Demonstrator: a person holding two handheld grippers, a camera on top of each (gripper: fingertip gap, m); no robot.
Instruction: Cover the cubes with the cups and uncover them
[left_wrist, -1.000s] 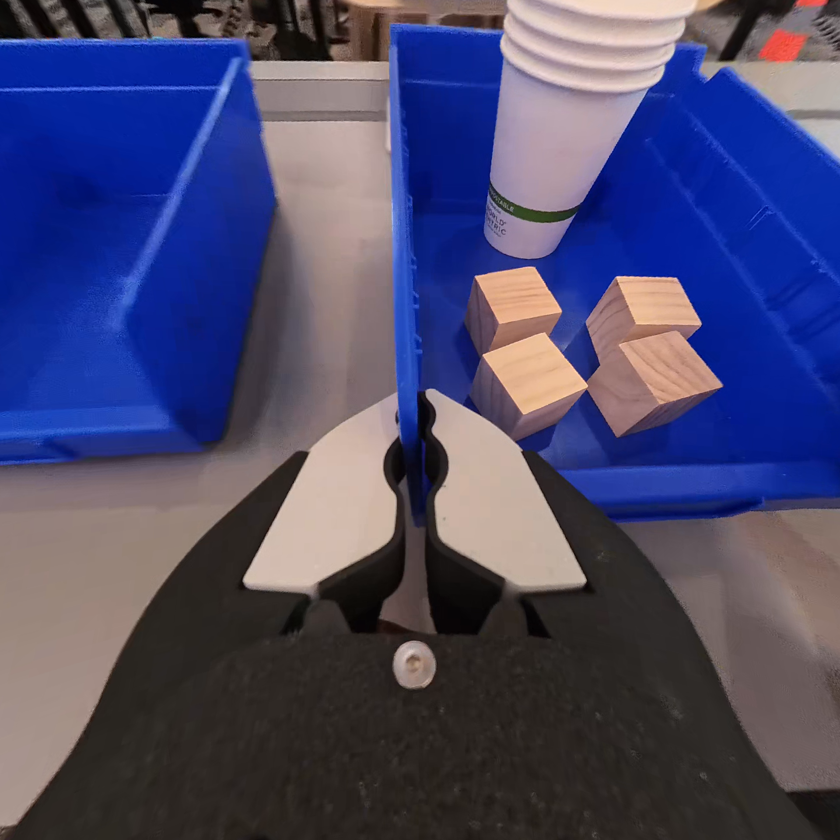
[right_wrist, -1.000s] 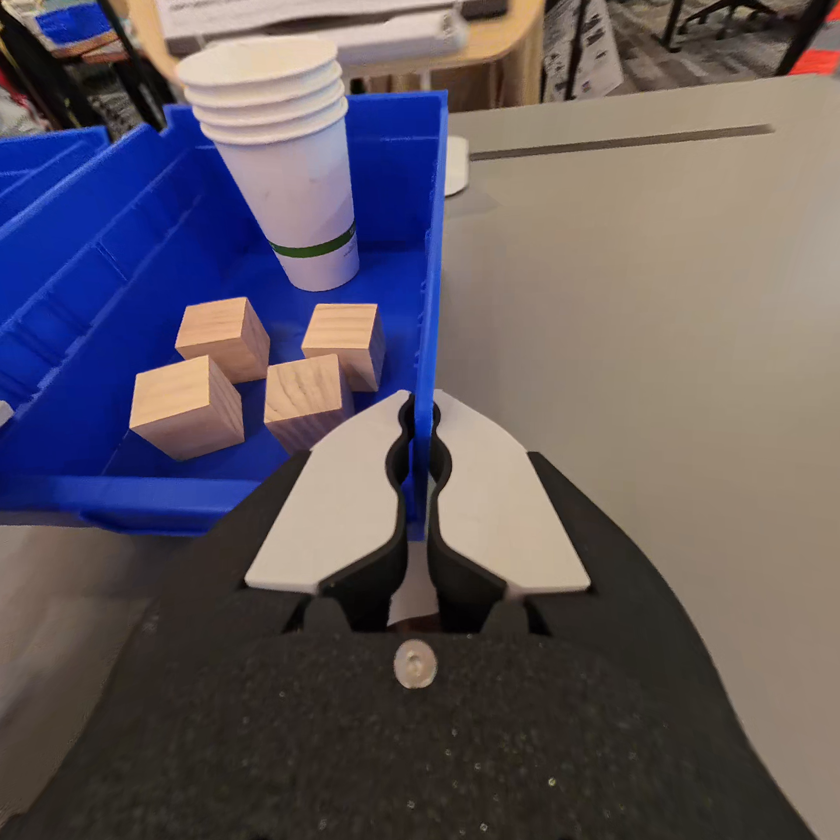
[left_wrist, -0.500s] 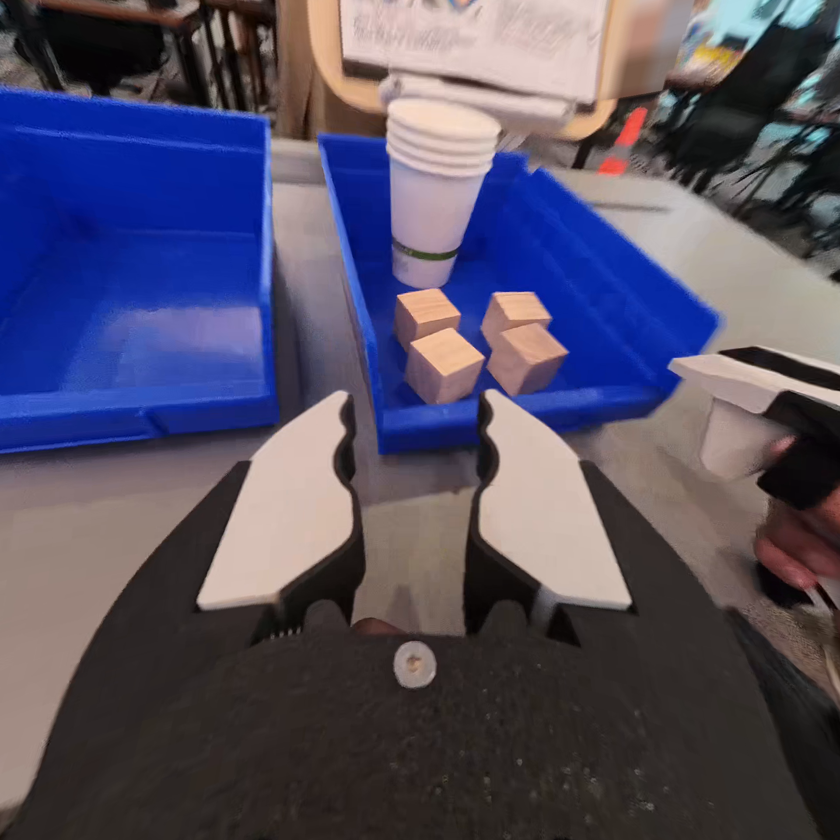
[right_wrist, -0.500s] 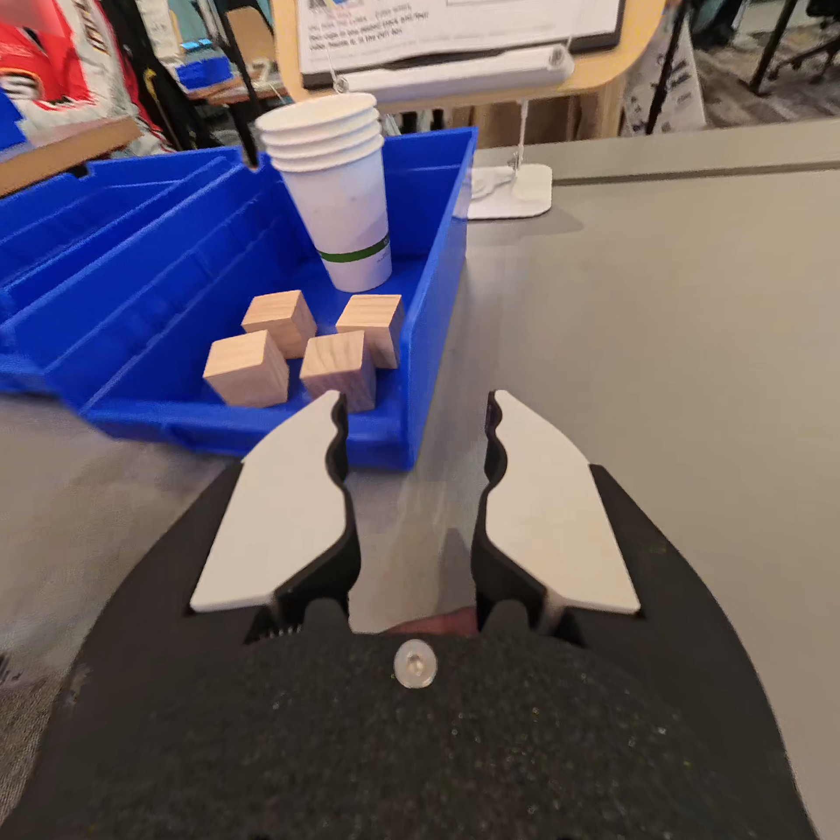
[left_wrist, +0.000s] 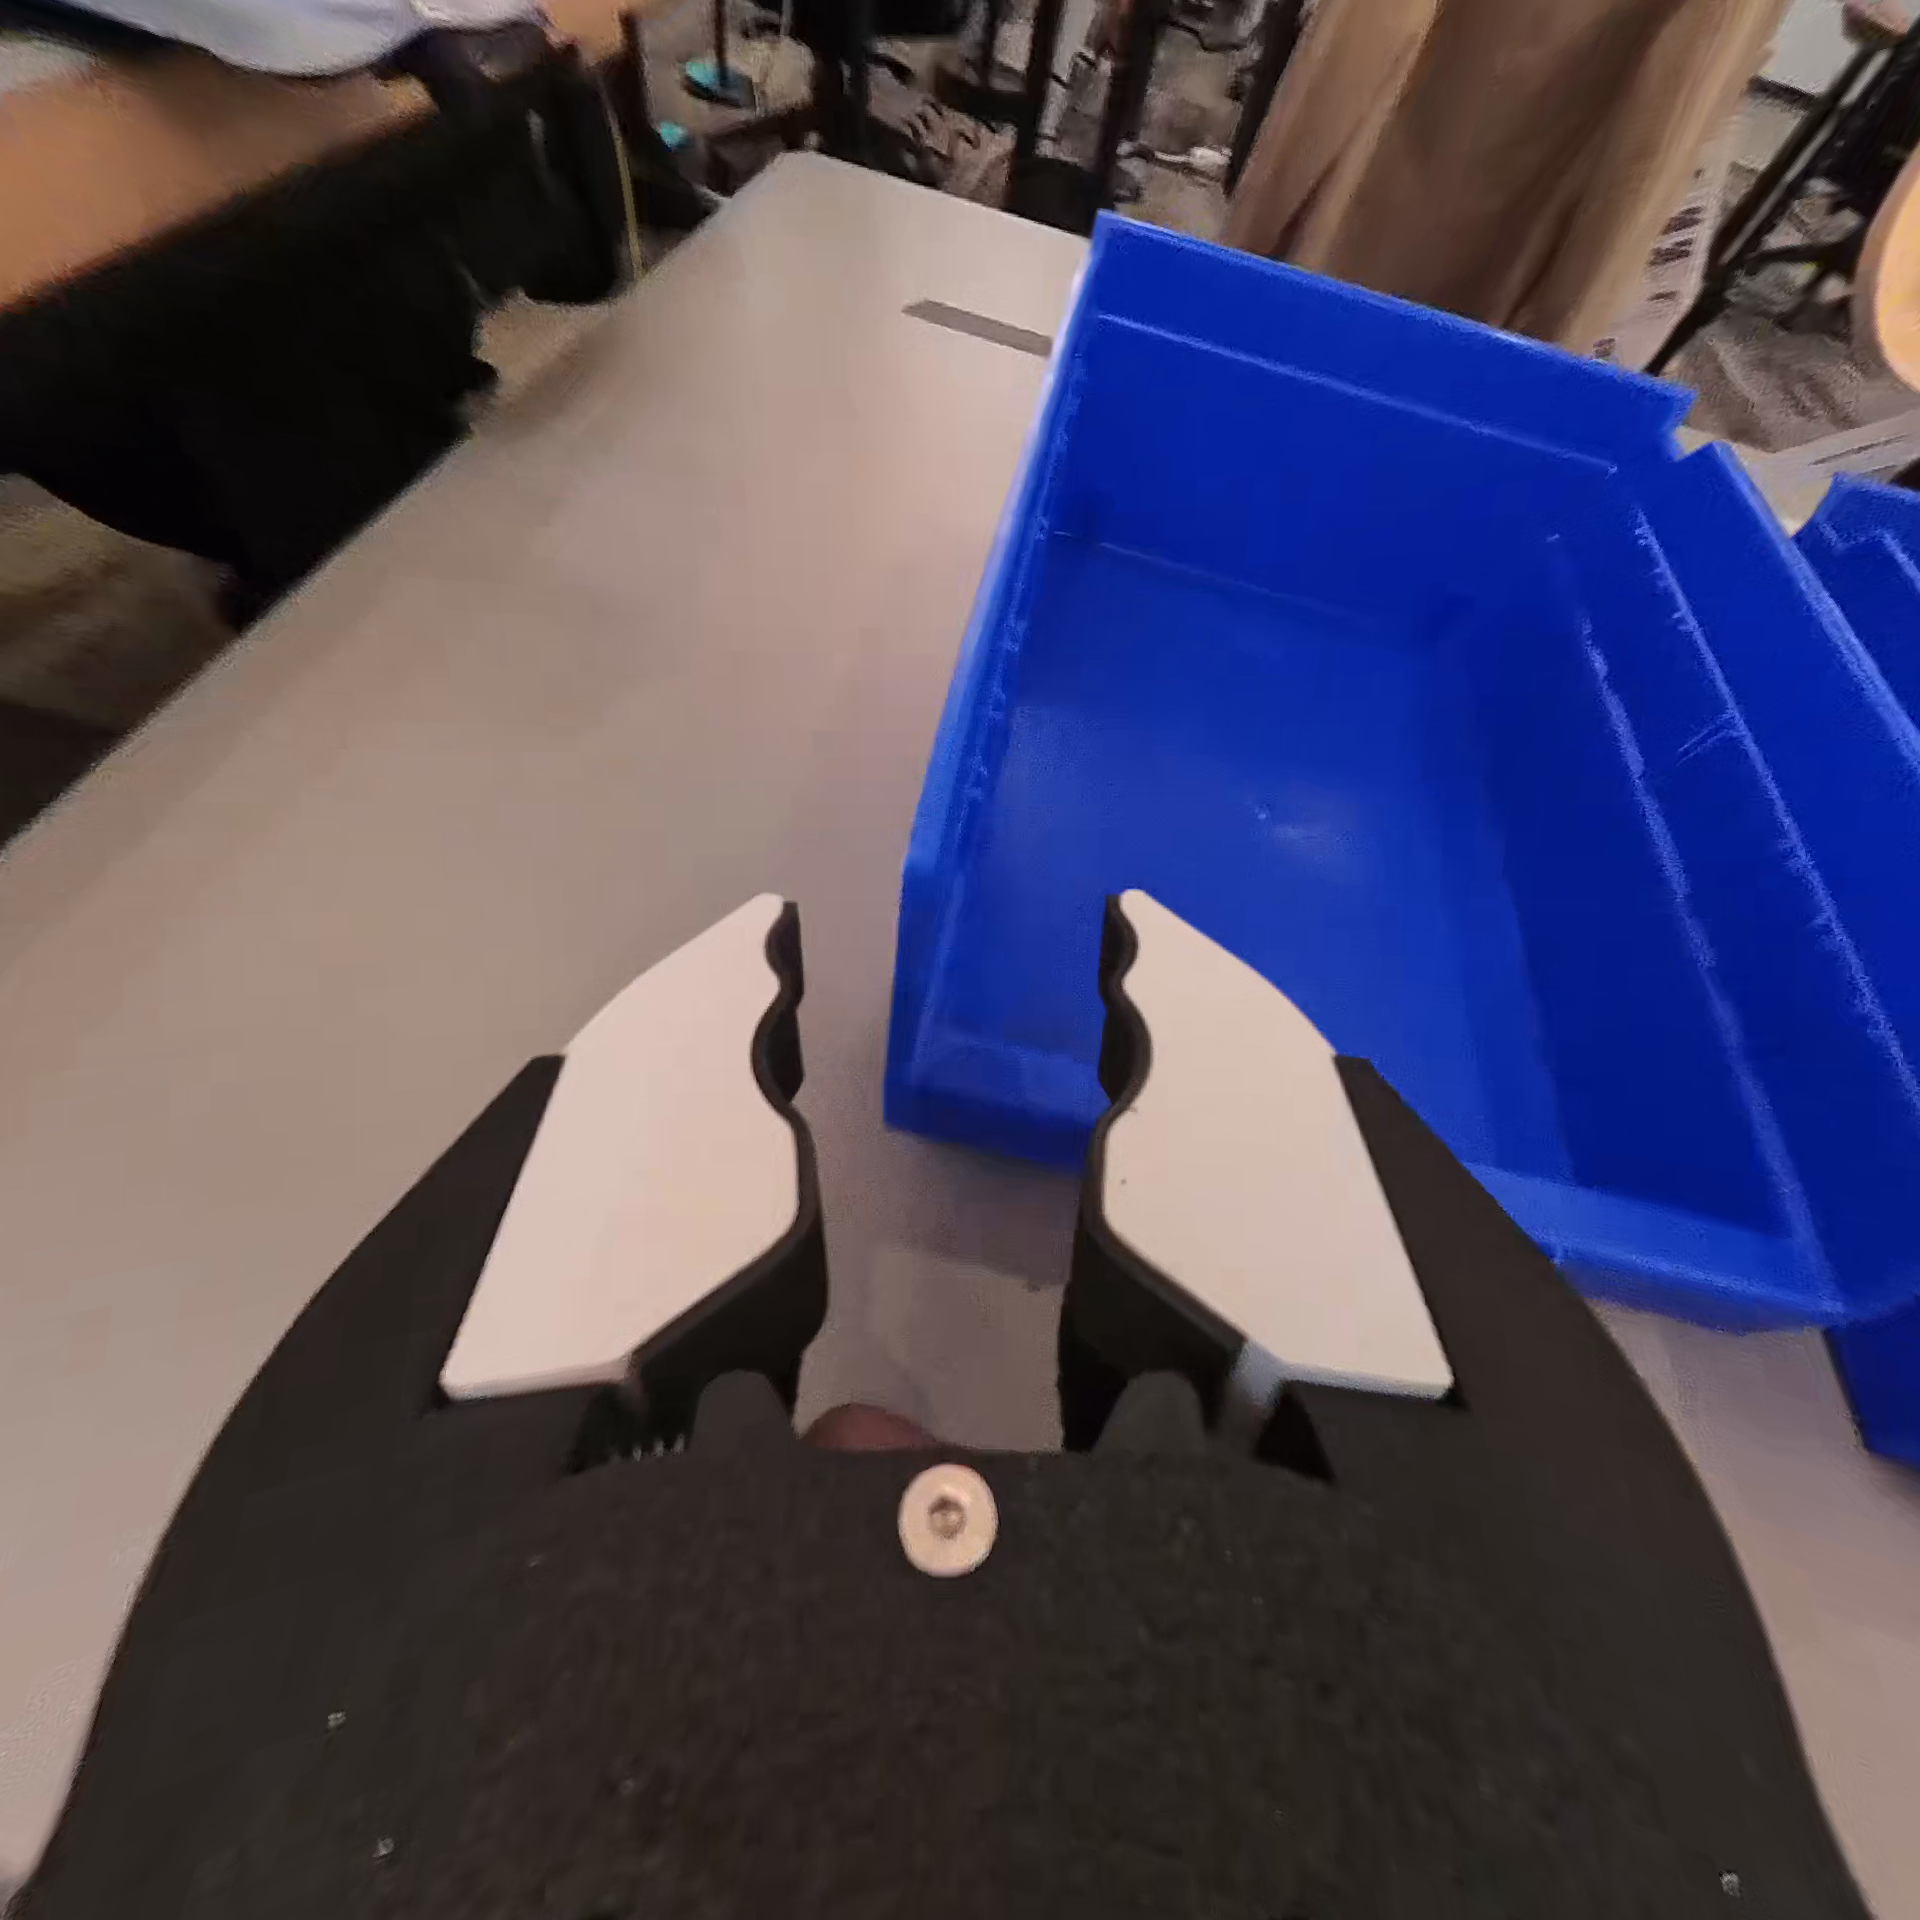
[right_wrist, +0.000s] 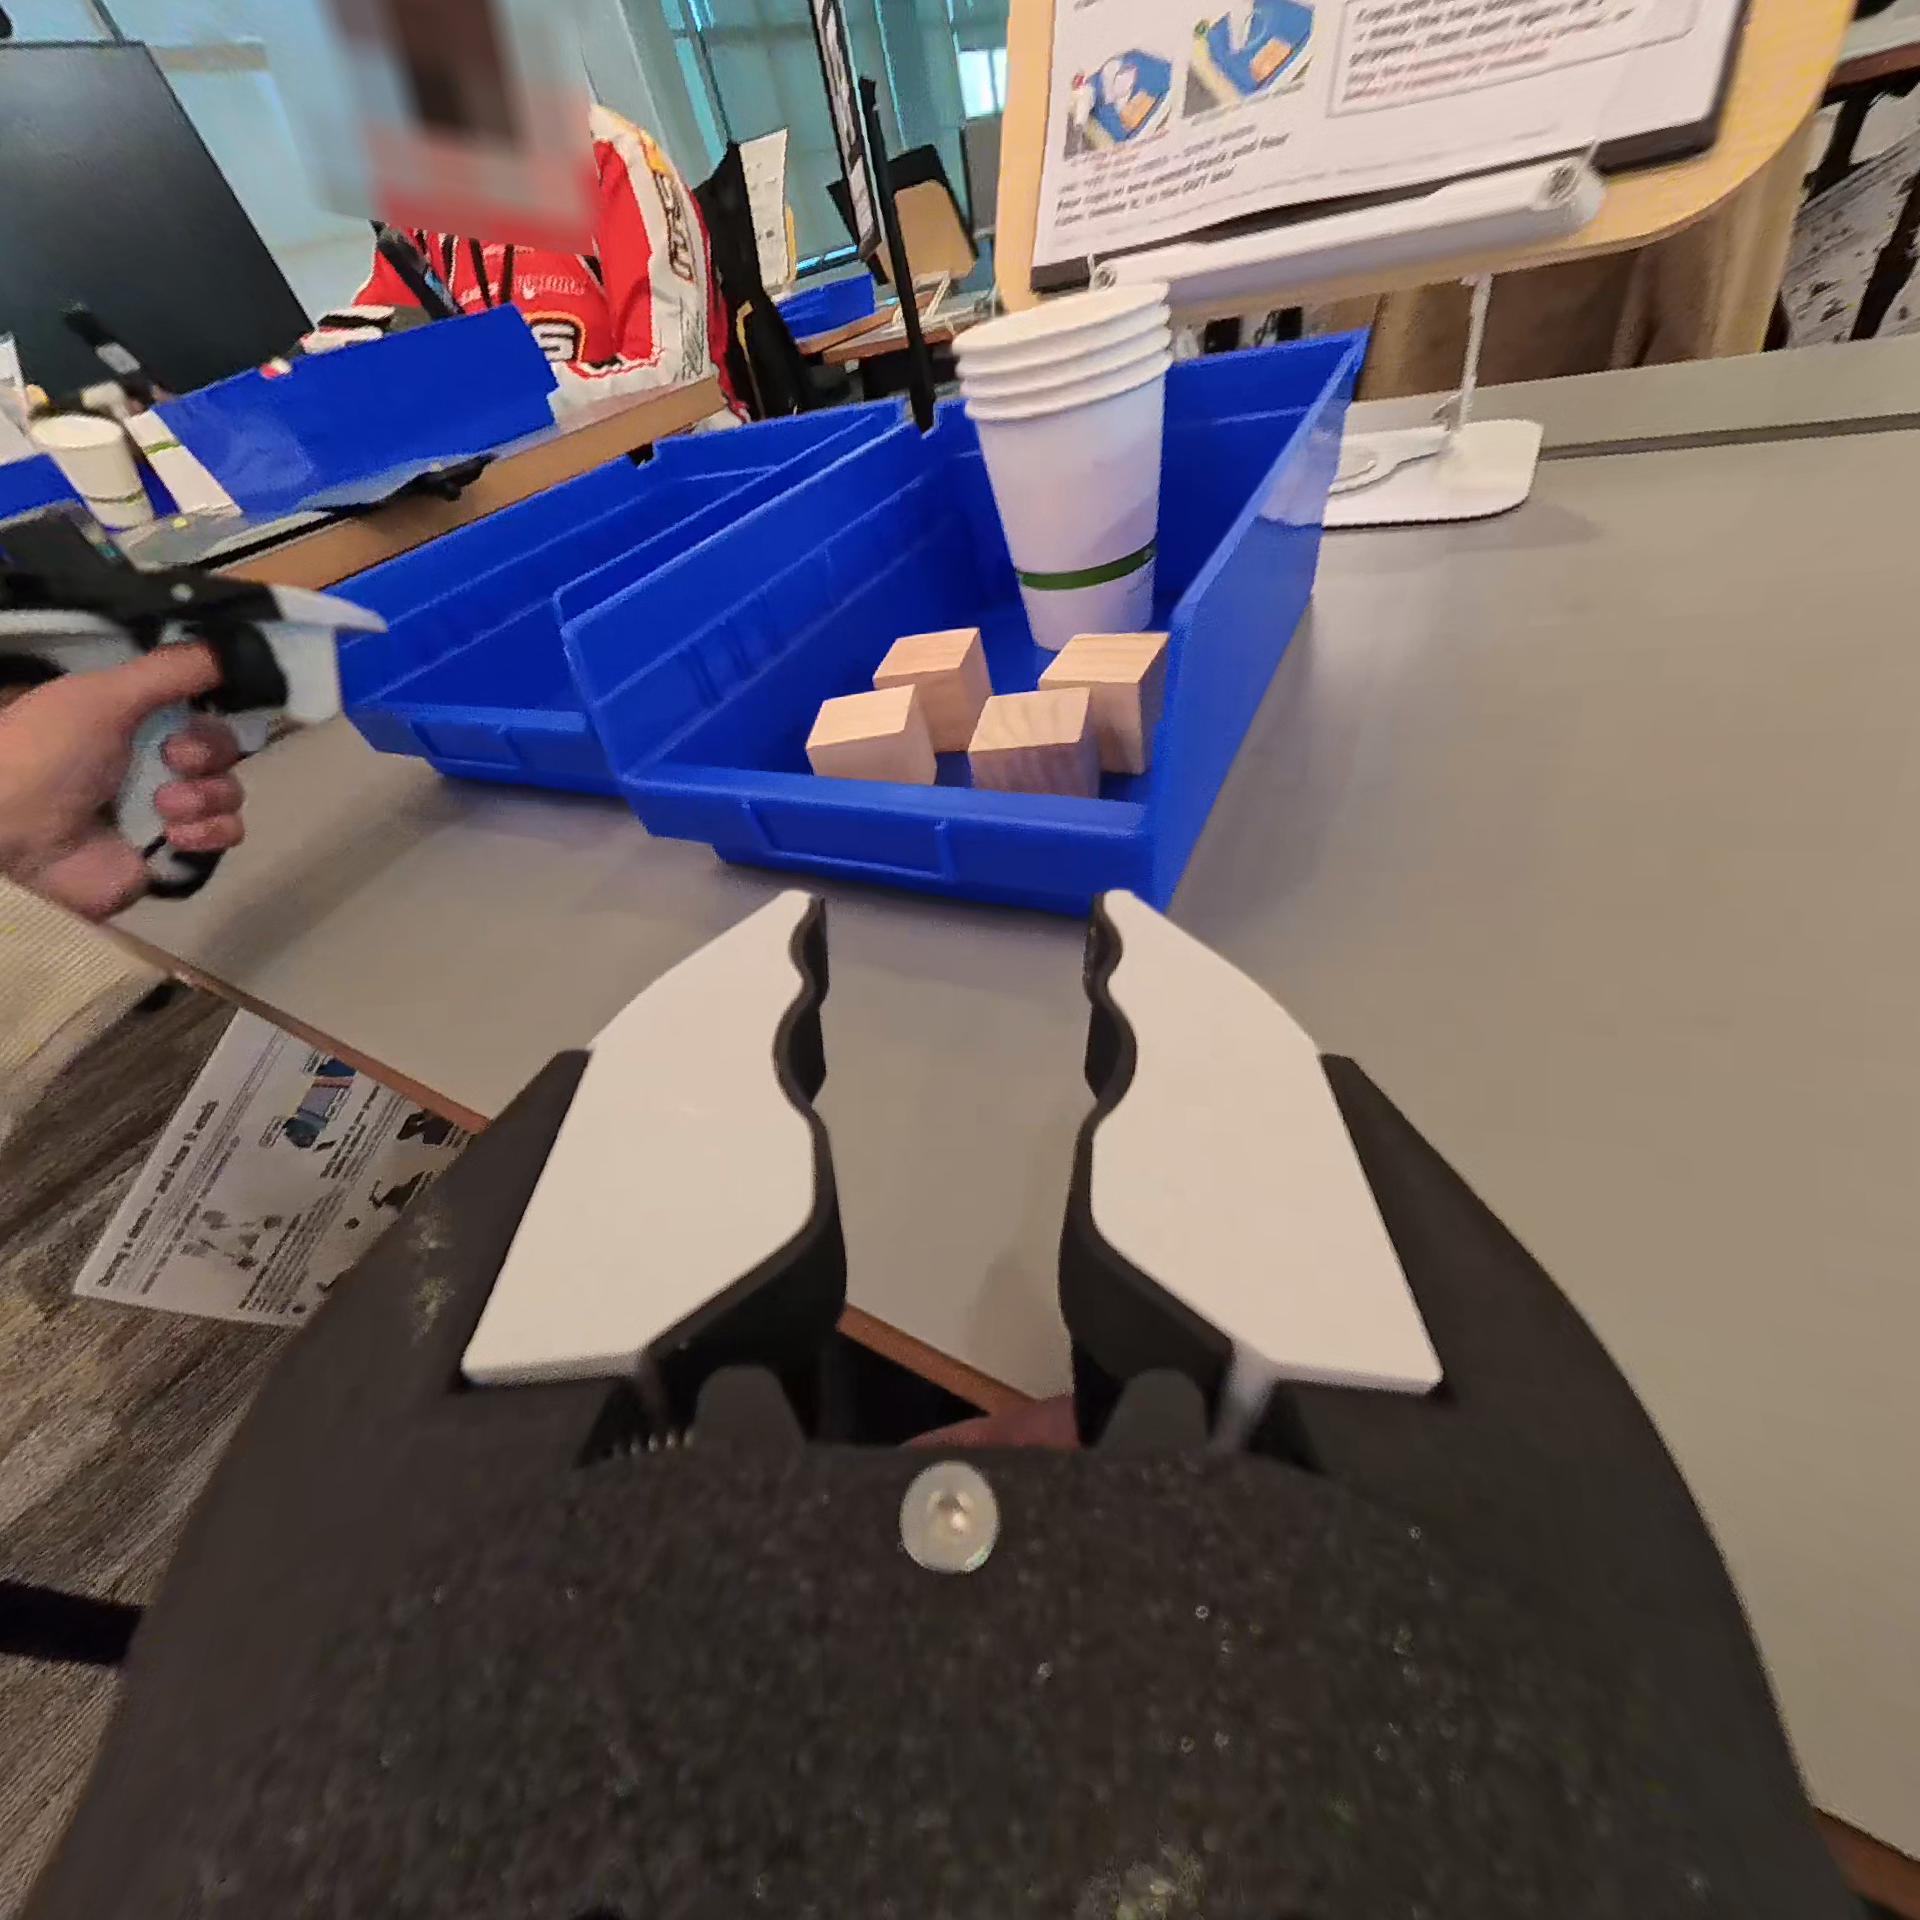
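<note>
In the right wrist view, several wooden cubes (right_wrist: 951, 717) lie in a blue bin (right_wrist: 914, 831), with a stack of white paper cups (right_wrist: 1075, 468) standing upright behind them. My right gripper (right_wrist: 954, 920) is open and empty, hanging over the table's front edge, short of the bin. My left gripper (left_wrist: 948, 920) is open and empty, over the table in front of an empty blue bin (left_wrist: 1049, 665). The left gripper also shows at the far left of the right wrist view (right_wrist: 281, 634), held by a hand. Cubes and cups are out of the left wrist view.
The empty bin (right_wrist: 478, 665) sits to the left of the cube bin. A sign stand (right_wrist: 1455, 468) with a paper sheet stands behind on the grey table (right_wrist: 1558, 831). A person in red sits at another table behind. A printed sheet (right_wrist: 260, 1174) lies on the floor.
Both grippers let go of the cube bin's side walls, opened and pulled back. The left gripper has swung left to face the empty bin. The right gripper has backed off past the table edge.
</note>
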